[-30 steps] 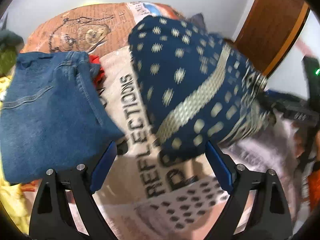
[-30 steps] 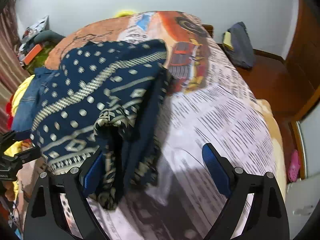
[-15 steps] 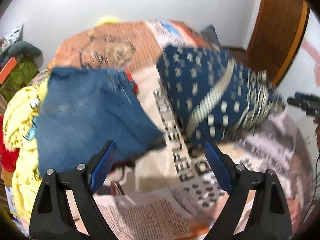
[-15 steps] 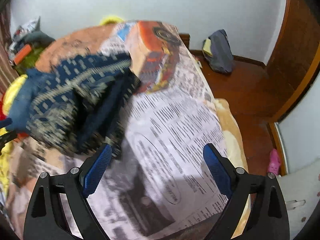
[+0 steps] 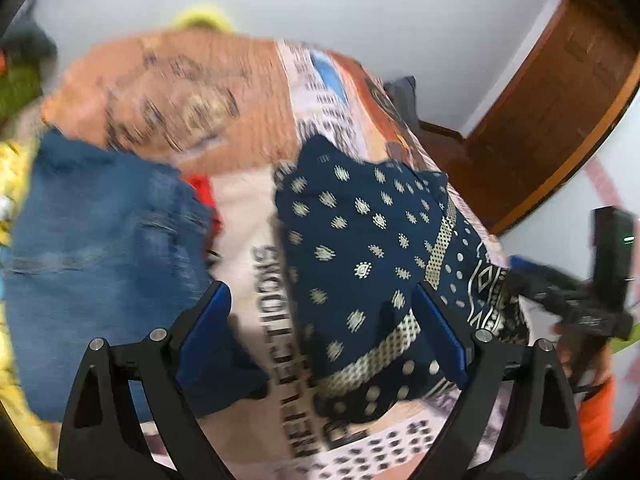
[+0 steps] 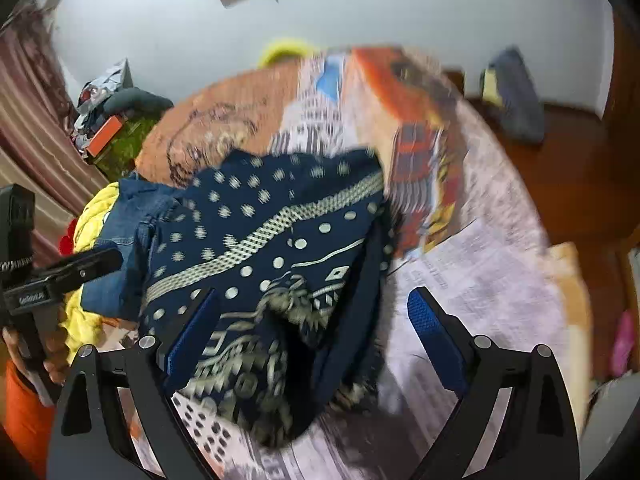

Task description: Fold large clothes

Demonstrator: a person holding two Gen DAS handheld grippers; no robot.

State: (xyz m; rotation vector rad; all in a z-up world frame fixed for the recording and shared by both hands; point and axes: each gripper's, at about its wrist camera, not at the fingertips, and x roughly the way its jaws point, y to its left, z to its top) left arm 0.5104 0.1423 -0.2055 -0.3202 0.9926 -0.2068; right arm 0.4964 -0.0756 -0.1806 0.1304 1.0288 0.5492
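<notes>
- Lying along the bed's left edge, the folded jeans [image 5: 100,264] look finished, parked clear of the middle.
- Above the bedspread [image 5: 248,216] the left gripper [image 5: 320,324] hangs with jaws spread wide, pinching nothing.
- Toward the bed's right side sits the navy printed garment [image 5: 368,264], bunched in a rough bundle, so I'd say its fold needs tidying.
- Over that bundle the right gripper [image 6: 312,332] hovers, equally spread and empty.

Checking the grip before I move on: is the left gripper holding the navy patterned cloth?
No, the left gripper is open and the navy patterned cloth lies loose on the bed.
</notes>
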